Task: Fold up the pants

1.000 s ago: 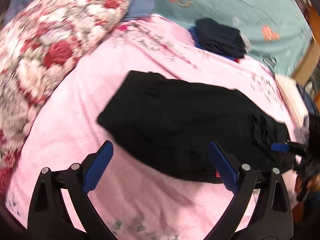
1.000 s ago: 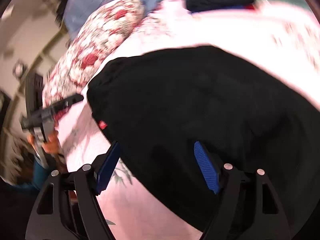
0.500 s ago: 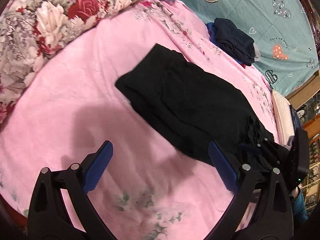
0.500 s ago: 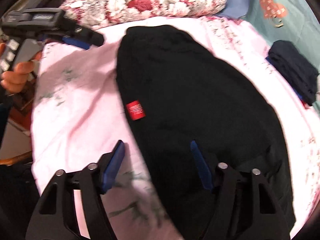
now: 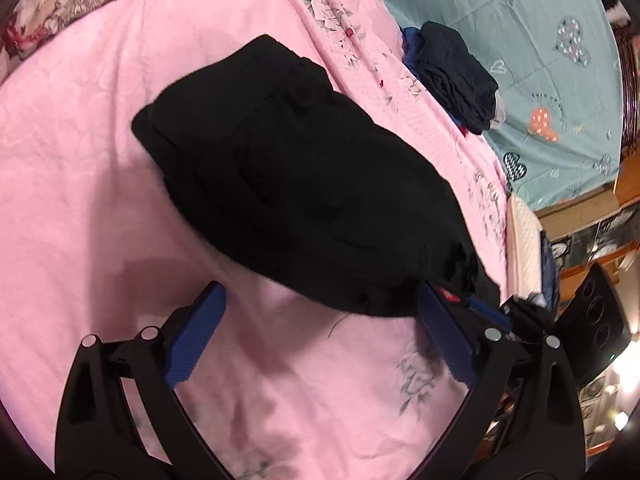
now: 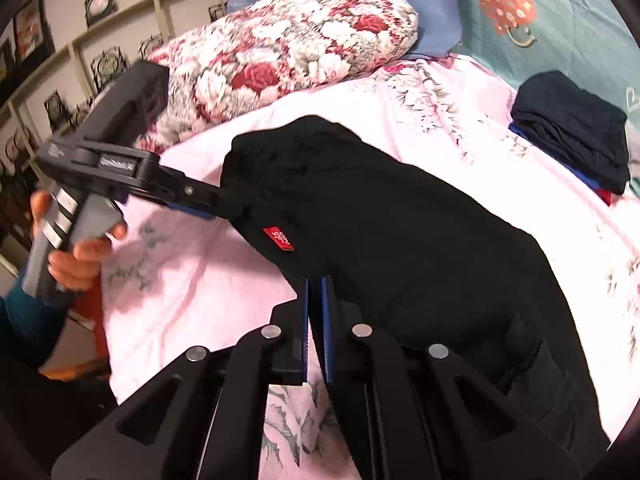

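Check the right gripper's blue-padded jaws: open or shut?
Shut: the right gripper has just closed, its blue pads nearly touching, pinching the edge of the black fabric pants.

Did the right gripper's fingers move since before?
Yes. The right gripper has just been closing: its blue fingers, wide apart earlier, now pinch the edge of the black pants, below the red label.

The black pants (image 6: 400,248) run out of the right wrist view at five o'clock, so their far end is unseen. The left tool (image 6: 208,204) has its tips against dark cloth; contact cannot be told. The red tag's (image 6: 279,239) print is too small to read.
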### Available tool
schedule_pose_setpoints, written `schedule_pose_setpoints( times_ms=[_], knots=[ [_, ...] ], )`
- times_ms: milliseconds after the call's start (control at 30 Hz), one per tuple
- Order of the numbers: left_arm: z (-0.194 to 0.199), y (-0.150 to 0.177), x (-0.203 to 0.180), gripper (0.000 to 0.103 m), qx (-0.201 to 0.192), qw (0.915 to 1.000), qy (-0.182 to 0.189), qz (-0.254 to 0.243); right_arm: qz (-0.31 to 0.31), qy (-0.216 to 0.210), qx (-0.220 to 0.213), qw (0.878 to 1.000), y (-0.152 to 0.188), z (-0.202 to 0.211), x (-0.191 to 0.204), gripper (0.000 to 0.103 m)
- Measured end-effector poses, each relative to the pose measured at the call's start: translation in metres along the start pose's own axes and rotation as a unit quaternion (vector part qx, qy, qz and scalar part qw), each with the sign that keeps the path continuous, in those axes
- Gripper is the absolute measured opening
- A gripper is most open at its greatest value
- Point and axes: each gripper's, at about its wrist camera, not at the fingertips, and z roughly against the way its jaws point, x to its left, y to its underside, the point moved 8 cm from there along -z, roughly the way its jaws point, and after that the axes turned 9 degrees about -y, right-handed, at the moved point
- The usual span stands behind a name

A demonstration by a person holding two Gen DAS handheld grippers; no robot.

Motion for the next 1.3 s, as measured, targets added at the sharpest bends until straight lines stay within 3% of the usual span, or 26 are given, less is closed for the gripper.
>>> schedule_pose_setpoints(
  times_ms=[300,467,533,600,667,833,933,1000,1167,1233,1267,1300],
  knots=[
    [-0.013,-0.031,0.005,0.096,-0.022,0.9936,0.026,0.108,-0.014,-0.013,-0.007,1.000,0.002,-0.003,0.001,0.006],
    [-0.009,-0.041,0.010,0.092,-0.058,0.9918,0.003,0.114,-0.025,-0.028,-0.008,0.999,0.006,-0.003,0.003,0.006],
    [-0.008,-0.043,0.009,0.084,-0.066,0.9921,-0.008,0.106,-0.026,-0.029,-0.007,0.999,0.007,-0.004,0.003,0.006],
    [-0.006,-0.046,0.011,0.065,-0.072,0.9923,-0.025,0.097,-0.028,-0.033,-0.004,0.999,0.010,-0.006,0.004,0.006],
    [-0.005,-0.049,0.016,0.054,-0.075,0.9918,-0.034,0.097,-0.029,-0.036,0.000,0.999,0.012,-0.009,0.005,0.006],
    [-0.005,-0.051,0.026,0.051,-0.076,0.9904,-0.016,0.114,-0.034,-0.042,0.008,0.998,0.019,-0.015,0.008,0.006],
    [-0.003,-0.050,0.028,0.026,-0.085,0.9901,-0.038,0.104,-0.036,-0.045,0.015,0.998,0.024,-0.019,0.008,0.006],
    [0.000,-0.050,0.027,0.020,-0.097,0.9900,-0.055,0.087,-0.037,-0.045,0.021,0.998,0.027,-0.022,0.009,0.007],
    [-0.003,-0.049,0.029,0.021,-0.102,0.9897,-0.066,0.075,-0.038,-0.040,0.038,0.998,0.035,-0.026,0.009,0.034],
    [-0.004,-0.051,0.033,0.044,-0.104,0.9892,-0.056,0.087,-0.049,-0.044,0.029,0.997,0.033,-0.019,0.005,0.043],
    [-0.003,-0.053,0.037,0.067,-0.111,0.9876,-0.049,0.099,-0.053,-0.044,0.024,0.997,0.031,-0.014,0.002,0.046],
    [-0.002,-0.054,0.038,0.067,-0.118,0.9865,-0.032,0.109,-0.055,-0.043,0.017,0.997,0.027,-0.007,-0.003,0.047]
  ],
)
